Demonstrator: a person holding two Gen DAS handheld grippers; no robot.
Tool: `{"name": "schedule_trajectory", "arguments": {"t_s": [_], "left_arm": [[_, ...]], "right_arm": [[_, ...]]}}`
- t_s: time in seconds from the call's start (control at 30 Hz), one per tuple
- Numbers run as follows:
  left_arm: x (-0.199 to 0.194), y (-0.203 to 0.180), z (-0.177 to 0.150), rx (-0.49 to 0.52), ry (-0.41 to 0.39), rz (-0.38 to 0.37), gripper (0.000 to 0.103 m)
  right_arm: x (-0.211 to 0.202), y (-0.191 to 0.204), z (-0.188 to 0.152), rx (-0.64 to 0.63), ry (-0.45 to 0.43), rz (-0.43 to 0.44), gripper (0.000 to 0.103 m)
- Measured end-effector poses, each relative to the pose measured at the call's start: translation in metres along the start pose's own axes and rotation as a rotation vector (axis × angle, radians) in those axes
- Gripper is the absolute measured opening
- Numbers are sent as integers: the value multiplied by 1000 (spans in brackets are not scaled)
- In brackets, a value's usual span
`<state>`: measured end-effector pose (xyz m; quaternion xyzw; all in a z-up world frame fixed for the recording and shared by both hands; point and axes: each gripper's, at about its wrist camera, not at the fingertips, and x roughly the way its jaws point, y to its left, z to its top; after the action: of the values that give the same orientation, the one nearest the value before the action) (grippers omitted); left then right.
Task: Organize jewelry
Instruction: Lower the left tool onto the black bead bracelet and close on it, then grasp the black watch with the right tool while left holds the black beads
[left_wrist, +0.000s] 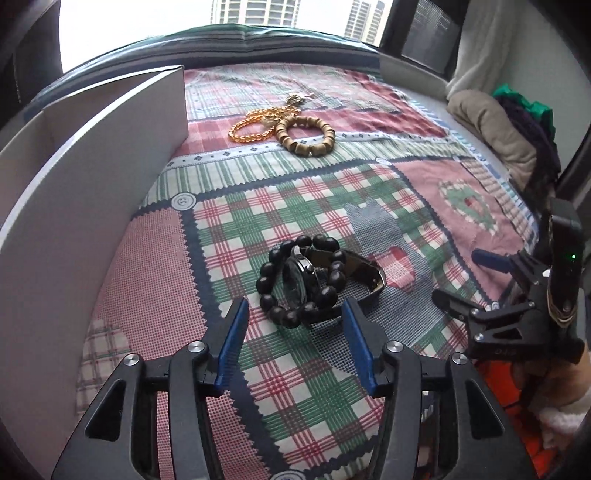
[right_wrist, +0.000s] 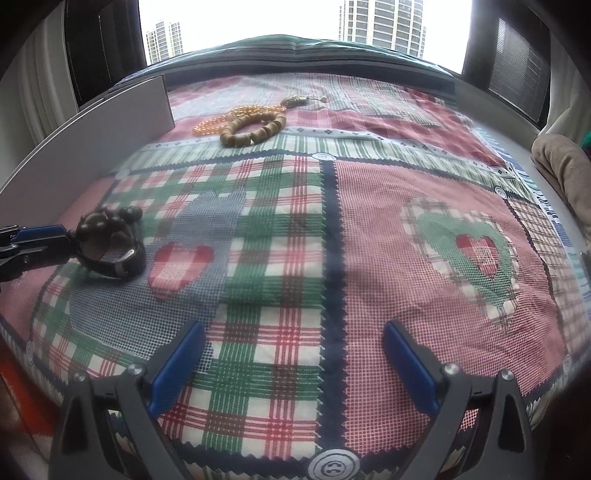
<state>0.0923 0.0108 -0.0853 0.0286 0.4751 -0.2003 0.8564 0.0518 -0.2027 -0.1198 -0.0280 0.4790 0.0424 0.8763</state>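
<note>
We see the left gripper (left_wrist: 295, 325) with its jaws parted to a middling gap over the patchwork bedspread (left_wrist: 295, 387), nothing between the blue pads. Just ahead of the tips lies a black bead bracelet (left_wrist: 295, 280) looped around a dark wristwatch (left_wrist: 332, 273). Left of the jaws stands a white open box (left_wrist: 74, 206). Far ahead, well apart, lie a wooden bead bracelet (left_wrist: 306, 136) and an amber bead strand (left_wrist: 251, 127), touching. The right gripper (right_wrist: 295, 347) hangs with jaws wide and empty; those beads lie far ahead to its left.
</note>
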Motion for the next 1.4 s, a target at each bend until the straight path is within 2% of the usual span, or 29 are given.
{"name": "schedule_trajectory", "arguments": {"t_s": [0.2,0.3,0.33,0.37,0.43,0.47,0.57,0.7,0.8,0.9,1.07,1.13,1.23,1.33,1.4], "left_arm": [[-3,-10,0,155,-50,5,54],[11,-16,2,252,-21,-1,54],[16,-16,2,273,-3,-13,50],[20,-16,2,285,13,-29,37],[22,-17,0,311,23,-38,21],[21,-18,0,316,30,-38,16],[18,-13,3,268,33,-72,10],[14,0,8,145,17,-113,10],[3,21,16,-6,-16,-207,10],[-4,40,19,-112,-38,-285,10],[-20,58,10,-230,-75,-277,10],[-34,64,5,-276,-101,-271,10],[-55,64,0,-302,-118,-184,10],[-72,64,-4,-343,-118,-120,10],[-83,64,-8,-361,-123,-78,10]], "right_arm": [[-1,3,-2,-6,1,0,99],[-1,4,-1,-4,2,-1,99],[-1,3,-1,-4,3,-1,99],[-1,3,-1,-5,3,1,99],[-1,3,-1,-7,2,5,99],[-1,2,-2,-7,2,8,99],[-1,2,-2,-9,-1,9,99],[0,3,0,-8,-6,6,99],[0,3,0,-9,-7,8,99],[-1,3,-1,-11,-9,11,99],[-1,1,0,-4,-3,13,99],[-6,-1,1,18,-5,51,99],[-23,7,9,8,-49,158,99],[-40,36,26,-76,-92,298,99],[-40,62,39,-141,-79,363,97]]}}
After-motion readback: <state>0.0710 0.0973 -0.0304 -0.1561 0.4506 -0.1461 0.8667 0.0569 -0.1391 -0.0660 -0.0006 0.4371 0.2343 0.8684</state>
